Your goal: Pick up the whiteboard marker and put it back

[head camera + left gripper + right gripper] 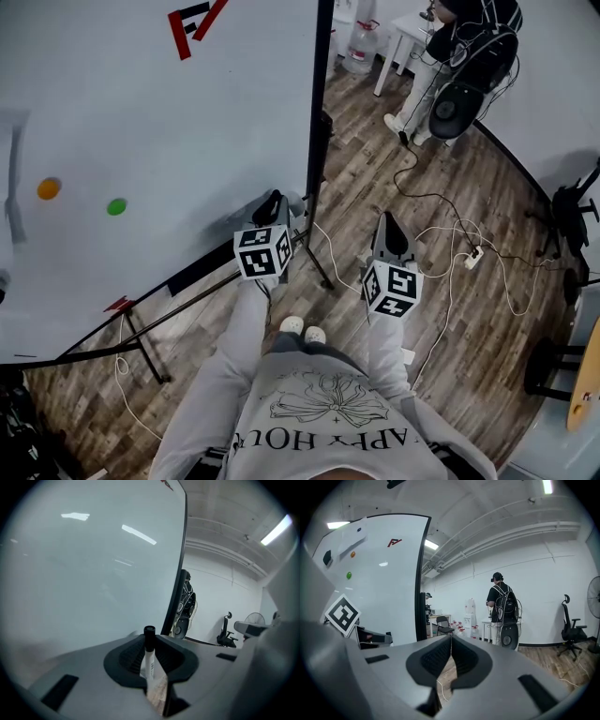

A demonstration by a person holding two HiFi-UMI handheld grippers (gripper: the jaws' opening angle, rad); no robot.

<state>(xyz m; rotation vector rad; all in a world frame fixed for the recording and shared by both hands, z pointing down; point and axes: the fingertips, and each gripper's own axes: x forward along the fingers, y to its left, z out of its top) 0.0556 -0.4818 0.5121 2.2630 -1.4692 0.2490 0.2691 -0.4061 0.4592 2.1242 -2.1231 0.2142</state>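
Note:
The whiteboard marker, white-bodied with a black cap, stands upright between the pads of my left gripper, which is shut on it. From the head view, the left gripper is held close to the lower right corner of the whiteboard, just above its black ledge; the marker itself is hidden there. My right gripper hangs to the right over the wooden floor. Seen from its own camera, the right gripper has its jaws closed together with nothing between them.
An orange magnet and a green magnet stick to the board. The board's black stand legs spread over the floor. Cables and a power strip lie to the right. A person with a backpack stands far back; an office chair is at right.

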